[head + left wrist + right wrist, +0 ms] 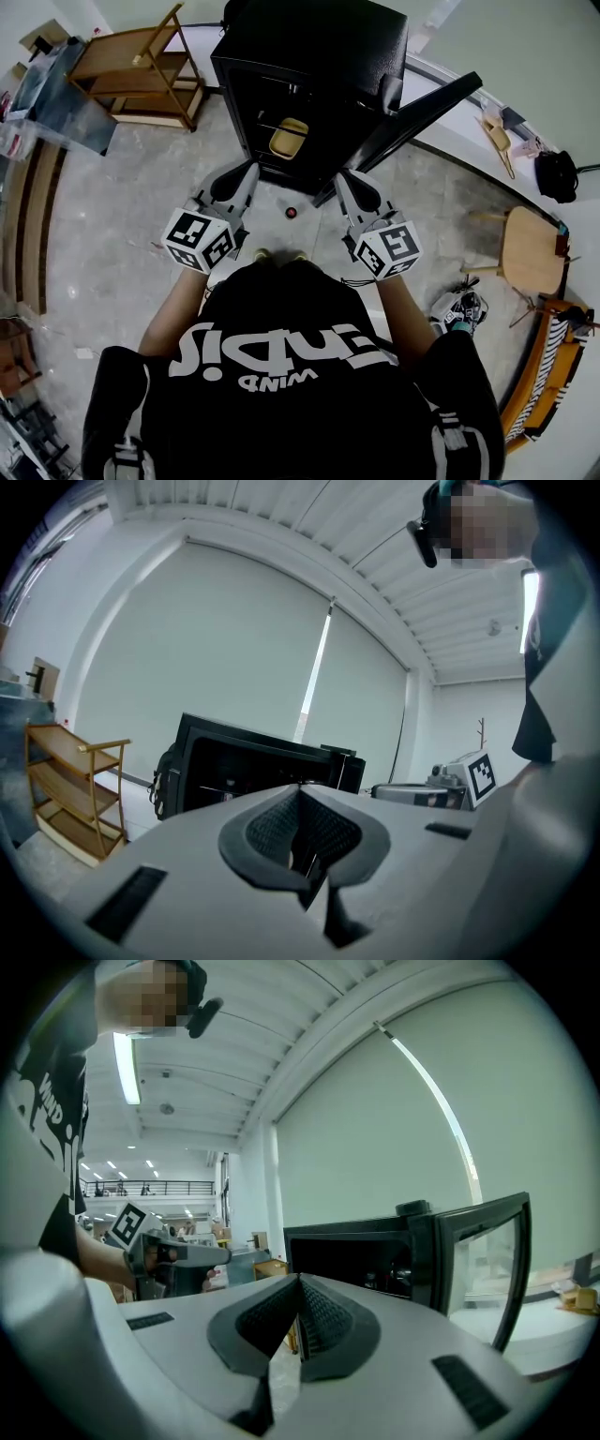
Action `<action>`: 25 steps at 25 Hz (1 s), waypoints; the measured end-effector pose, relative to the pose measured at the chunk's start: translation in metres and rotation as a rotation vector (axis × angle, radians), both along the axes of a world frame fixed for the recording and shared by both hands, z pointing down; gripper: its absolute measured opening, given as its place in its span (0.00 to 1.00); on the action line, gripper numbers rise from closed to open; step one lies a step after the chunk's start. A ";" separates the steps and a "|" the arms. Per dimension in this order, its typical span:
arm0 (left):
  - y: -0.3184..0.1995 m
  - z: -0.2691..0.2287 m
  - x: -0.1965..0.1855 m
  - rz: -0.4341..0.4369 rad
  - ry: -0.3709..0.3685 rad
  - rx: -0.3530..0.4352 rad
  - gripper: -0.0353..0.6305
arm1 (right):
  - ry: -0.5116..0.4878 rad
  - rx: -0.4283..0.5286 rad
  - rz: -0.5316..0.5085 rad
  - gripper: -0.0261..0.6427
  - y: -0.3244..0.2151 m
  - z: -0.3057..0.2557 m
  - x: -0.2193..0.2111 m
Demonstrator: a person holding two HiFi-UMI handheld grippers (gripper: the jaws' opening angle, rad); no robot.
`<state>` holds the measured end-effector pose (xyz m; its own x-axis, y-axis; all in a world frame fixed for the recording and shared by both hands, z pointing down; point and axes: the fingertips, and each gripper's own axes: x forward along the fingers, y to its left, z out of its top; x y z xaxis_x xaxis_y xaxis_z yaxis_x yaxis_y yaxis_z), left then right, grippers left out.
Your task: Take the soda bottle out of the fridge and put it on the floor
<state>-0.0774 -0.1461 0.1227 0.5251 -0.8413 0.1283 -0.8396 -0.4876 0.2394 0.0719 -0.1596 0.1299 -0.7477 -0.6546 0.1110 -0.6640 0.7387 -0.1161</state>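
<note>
Facing open fridge [309,56], left gripper [246,178] and right gripper [347,183] both clenched on nothing (door [422,112] standing wide).

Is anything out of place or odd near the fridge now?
A small red object sits alone on the floor before the fridge, whose door stands open. It is too small to identify. Nothing looks spilled.
</note>
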 end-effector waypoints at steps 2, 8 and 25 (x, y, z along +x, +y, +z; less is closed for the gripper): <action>0.003 0.001 -0.010 -0.013 -0.010 0.000 0.06 | -0.004 0.007 0.011 0.07 0.003 -0.002 0.009; 0.019 0.019 -0.035 -0.069 -0.033 -0.017 0.06 | 0.025 0.017 0.041 0.07 0.022 0.009 0.030; 0.042 0.065 -0.055 -0.185 -0.057 -0.025 0.06 | 0.032 0.010 0.229 0.07 0.034 0.035 0.051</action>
<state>-0.1319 -0.1042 0.1878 0.3533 -0.9189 0.1758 -0.9269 -0.3184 0.1987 0.1232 -0.1259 0.1647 -0.5755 -0.8083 0.1247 -0.8178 0.5690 -0.0861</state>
